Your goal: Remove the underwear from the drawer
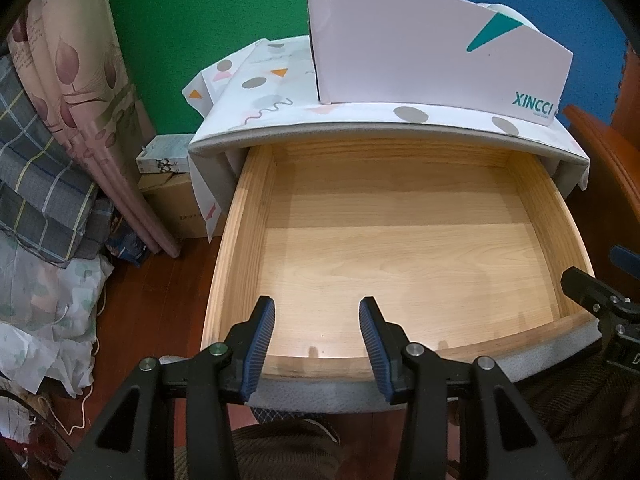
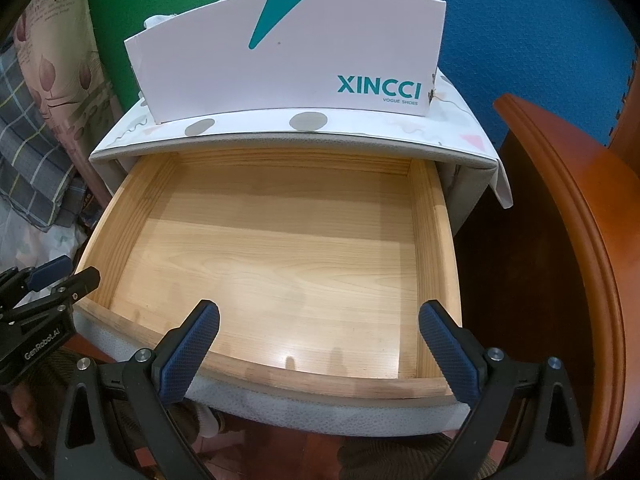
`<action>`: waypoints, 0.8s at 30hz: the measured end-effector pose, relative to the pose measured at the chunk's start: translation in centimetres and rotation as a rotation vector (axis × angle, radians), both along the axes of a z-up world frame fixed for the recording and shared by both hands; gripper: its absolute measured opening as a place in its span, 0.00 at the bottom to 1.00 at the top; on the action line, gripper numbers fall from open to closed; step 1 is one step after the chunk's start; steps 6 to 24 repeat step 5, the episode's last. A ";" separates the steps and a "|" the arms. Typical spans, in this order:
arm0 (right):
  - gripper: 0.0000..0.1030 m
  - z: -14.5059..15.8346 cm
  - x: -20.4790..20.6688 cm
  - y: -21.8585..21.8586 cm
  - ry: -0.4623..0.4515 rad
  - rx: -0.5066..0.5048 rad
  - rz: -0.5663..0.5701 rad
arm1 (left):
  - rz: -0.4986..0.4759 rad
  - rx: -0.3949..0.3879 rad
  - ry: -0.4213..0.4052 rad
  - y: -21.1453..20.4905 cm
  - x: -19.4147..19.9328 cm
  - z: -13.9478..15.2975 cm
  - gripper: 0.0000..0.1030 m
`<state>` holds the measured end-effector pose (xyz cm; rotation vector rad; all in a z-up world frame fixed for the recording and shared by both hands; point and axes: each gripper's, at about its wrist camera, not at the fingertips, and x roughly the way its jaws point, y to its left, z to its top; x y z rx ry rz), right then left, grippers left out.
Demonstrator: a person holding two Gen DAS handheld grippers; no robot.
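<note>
- Drawer [image 1: 400, 248] pulled out of a small nightstand [image 1: 224, 140]; bare wood floor and walls show in both views. No underwear can be made out in the drawer in either view.
- Left gripper [image 1: 317, 326]: jaws spread, nothing between them, poised over the drawer's front edge.
- Right gripper [image 2: 319, 332]: jaws spread wider, nothing between them, over the same front edge.
- White shoe box [image 2: 288, 60] marked XINCCI stands on the nightstand top; something pale shows above its rim, too hidden to identify.
- Left view only: cardboard boxes [image 1: 172, 196] beside the nightstand, folded plaid bedding [image 1: 36, 184], rolled floral fabric [image 1: 80, 80].
- Right view only: orange-brown wooden furniture [image 2: 568, 240] to the right of the drawer.
</note>
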<state>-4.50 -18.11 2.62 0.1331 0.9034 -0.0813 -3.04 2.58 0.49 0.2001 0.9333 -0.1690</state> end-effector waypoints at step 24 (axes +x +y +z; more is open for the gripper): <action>0.96 0.0 0.0 0.0 0.000 -0.001 0.001 | -0.009 0.001 0.002 -0.2 0.0 0.0 0.44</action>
